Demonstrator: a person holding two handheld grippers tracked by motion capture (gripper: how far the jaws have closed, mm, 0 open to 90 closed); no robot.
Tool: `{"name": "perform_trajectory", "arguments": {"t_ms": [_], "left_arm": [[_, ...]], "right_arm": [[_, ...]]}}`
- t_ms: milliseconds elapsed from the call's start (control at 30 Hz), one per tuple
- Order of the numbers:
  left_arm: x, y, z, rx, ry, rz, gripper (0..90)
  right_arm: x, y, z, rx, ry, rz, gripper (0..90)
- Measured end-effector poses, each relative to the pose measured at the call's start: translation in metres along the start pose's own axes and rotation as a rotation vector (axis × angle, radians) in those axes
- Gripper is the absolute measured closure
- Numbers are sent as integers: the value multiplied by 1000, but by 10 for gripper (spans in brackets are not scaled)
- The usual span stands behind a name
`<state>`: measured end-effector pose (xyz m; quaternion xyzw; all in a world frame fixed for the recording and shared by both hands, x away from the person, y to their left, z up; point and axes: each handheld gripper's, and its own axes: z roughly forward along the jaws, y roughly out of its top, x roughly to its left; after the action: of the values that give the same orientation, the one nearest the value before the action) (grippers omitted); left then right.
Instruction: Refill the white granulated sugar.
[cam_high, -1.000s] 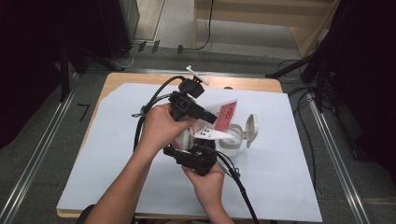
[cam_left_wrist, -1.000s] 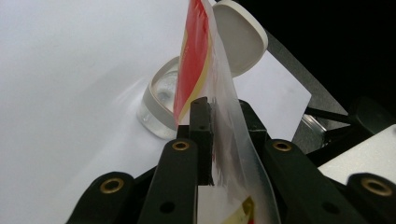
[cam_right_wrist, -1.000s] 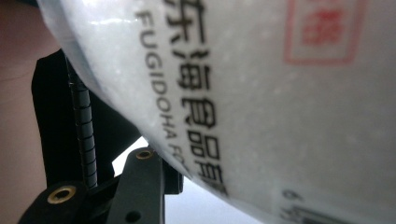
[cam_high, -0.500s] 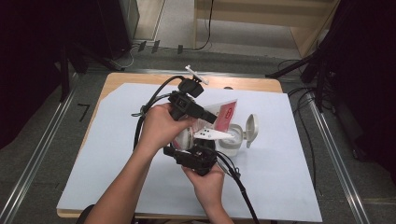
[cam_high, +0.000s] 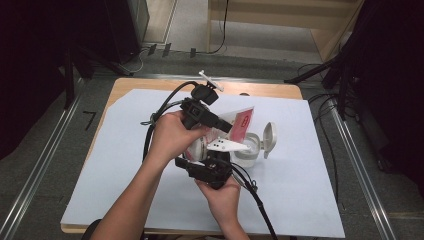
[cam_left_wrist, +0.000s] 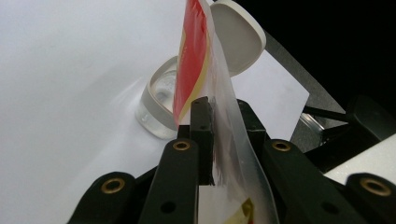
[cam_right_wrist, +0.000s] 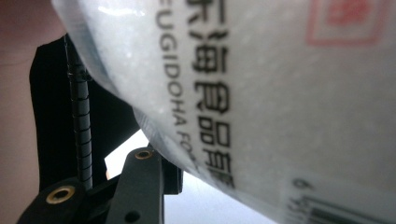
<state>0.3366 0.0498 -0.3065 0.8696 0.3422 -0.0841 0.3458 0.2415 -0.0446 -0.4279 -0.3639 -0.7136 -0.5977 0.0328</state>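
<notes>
Left gripper (cam_left_wrist: 219, 112) is clamping the flat top edge of a plastic pouch (cam_left_wrist: 198, 60) of white granules – jaws pinched tight on the film. Right gripper (cam_high: 212, 170) is cradling the bulging lower body; whether its jaws are actually pressing, I cannot tell. Pouch is hanging tilted between both grippers, mouth pointing toward the clear jar (cam_high: 248, 152) with its flip lid (cam_high: 269, 137) open, just beside it. Film looks slippery and soft, contents shifting and fairly heavy – best held at the seam plus bottom.
</notes>
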Motion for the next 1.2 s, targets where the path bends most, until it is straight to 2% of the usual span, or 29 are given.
{"name": "perform_trajectory", "arguments": {"t_ms": [100,200,333,500,800,1200], "left_arm": [[0,0,0,0,-1,0,816],[-1,0,0,3,-2,4,816],[-2,0,0,4,0,7,816],[-3,0,0,4,6,4,815],[-4,-1,0,6,13,27,817],[-5,0,1,8,11,25,812]], "right_arm": [[2,-1,0,2,-5,-21,595],[3,-2,0,9,-29,-43,626],[3,-2,0,8,-39,-50,632],[3,-2,0,4,-39,-44,633],[4,-3,1,-4,-49,-53,634],[4,-3,-1,-10,-38,-44,635]]}}
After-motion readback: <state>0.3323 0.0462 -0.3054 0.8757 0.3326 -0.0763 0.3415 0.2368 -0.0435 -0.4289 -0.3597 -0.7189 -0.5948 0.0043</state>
